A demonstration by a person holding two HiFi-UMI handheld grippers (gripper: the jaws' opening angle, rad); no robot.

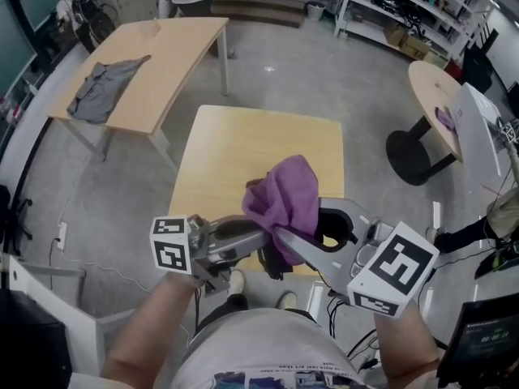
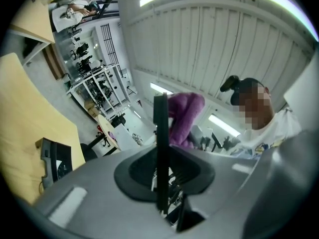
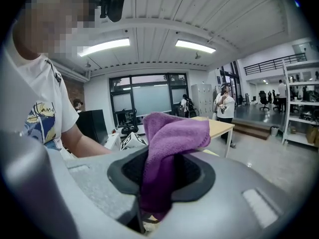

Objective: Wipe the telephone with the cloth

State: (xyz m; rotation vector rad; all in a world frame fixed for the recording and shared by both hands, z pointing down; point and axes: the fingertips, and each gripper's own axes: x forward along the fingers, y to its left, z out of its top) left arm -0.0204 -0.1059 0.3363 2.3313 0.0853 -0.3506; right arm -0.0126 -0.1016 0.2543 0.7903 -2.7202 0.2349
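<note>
Head view: cloth and telephone are held together above the tabletop.
Open floor borders the tabletop edges from 9 through 3 o'clock. The right gripper is clamped on the purple cloth. The left gripper is closed on the thin dark telephone, at 6 o'clock below the cloth. Recommended: draw the cloth flat along the face, with a firm left grip.

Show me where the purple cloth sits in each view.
Head view: cloth at centre, over the table's near edge.
Left gripper view: cloth upper middle, behind the edge-on telephone.
Right gripper view: cloth centre, pinched between the fingers.
Shared landmark: the person's white printed shirt.
</note>
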